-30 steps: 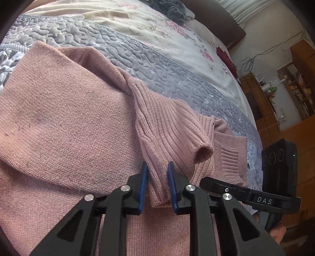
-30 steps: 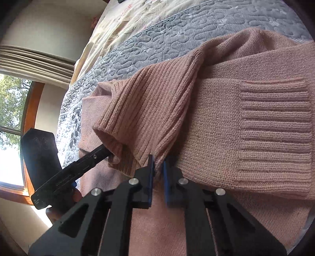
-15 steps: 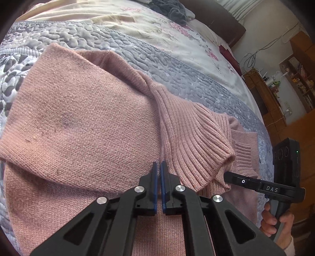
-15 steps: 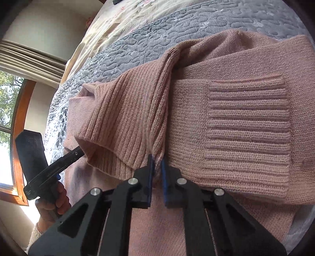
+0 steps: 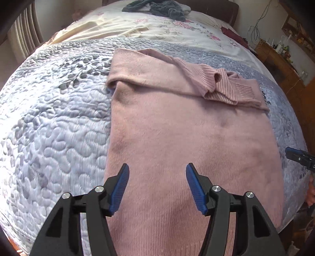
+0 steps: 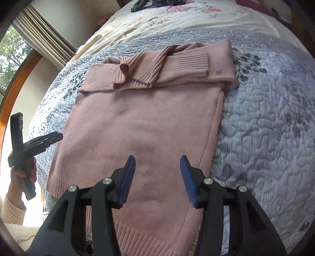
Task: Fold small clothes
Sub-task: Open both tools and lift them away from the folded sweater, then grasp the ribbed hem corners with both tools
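Note:
A pink knitted sweater (image 5: 177, 134) (image 6: 141, 126) lies flat on the quilted bed, its top part folded down with the ribbed collar (image 5: 212, 80) (image 6: 135, 69) and a sleeve cuff (image 5: 246, 90) (image 6: 193, 61) resting on it. My left gripper (image 5: 157, 185) hovers open over the sweater's lower body, nothing between its blue pads. My right gripper (image 6: 157, 177) is open too, above the lower body near the ribbed hem (image 6: 137, 238). The left gripper (image 6: 39, 141) also shows at the left edge of the right wrist view, held by a hand.
A grey-blue quilted cover (image 5: 49, 122) (image 6: 265, 128) spreads under the sweater, a floral sheet (image 5: 157, 29) beyond it. Dark clothes (image 5: 157, 7) lie at the bed's far end. A window with blinds (image 6: 29, 43) stands left; wooden furniture (image 5: 285, 59) stands right.
Both grippers let go of the collar and sleeve, opened wide, and pulled back from the sweater's top toward its lower body. The folded top now lies still.

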Demonstrator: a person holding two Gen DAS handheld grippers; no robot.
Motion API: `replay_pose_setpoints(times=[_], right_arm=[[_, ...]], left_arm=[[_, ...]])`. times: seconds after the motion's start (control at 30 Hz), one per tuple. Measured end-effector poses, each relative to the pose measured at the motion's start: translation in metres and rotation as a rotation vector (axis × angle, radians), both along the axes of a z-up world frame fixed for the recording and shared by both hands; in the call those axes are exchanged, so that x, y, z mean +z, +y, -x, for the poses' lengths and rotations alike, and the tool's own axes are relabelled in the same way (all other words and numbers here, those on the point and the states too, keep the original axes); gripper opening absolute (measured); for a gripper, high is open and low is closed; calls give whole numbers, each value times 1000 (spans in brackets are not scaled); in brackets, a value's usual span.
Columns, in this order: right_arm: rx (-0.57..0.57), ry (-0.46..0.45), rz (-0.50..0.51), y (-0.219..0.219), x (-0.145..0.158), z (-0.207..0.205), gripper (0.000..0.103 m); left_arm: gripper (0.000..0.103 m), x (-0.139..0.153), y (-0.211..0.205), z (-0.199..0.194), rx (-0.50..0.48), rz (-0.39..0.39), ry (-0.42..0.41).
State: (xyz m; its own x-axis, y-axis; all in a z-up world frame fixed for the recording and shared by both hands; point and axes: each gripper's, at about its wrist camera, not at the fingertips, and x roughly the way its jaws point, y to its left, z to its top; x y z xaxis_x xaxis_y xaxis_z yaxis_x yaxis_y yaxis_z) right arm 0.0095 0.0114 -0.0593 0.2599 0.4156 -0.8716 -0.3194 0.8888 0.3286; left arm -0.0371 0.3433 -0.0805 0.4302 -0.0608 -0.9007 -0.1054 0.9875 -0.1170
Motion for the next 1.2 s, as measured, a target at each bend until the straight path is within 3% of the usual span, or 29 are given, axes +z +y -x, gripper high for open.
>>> replay_pose_setpoints(times=[0.13,0.3,0.57,0.9,1.2], right_arm=[[-55,66,-14,-25,-8,58,50],[-93,104,41,-44,-24,110,51],[-128,149,24,-54,-41,141,51],[-137,161,51,-47,-57,142,53],[-134,186,13,-46,-64,139,47]], left_arm=[[61,-1,9,55,35,10,34],[61,-10,17,107,69,-14,67],[62,-26,31,152,110,10,94],[63,-34,39,164,123,108,86],[61,-39,39,151,140,197,81]])
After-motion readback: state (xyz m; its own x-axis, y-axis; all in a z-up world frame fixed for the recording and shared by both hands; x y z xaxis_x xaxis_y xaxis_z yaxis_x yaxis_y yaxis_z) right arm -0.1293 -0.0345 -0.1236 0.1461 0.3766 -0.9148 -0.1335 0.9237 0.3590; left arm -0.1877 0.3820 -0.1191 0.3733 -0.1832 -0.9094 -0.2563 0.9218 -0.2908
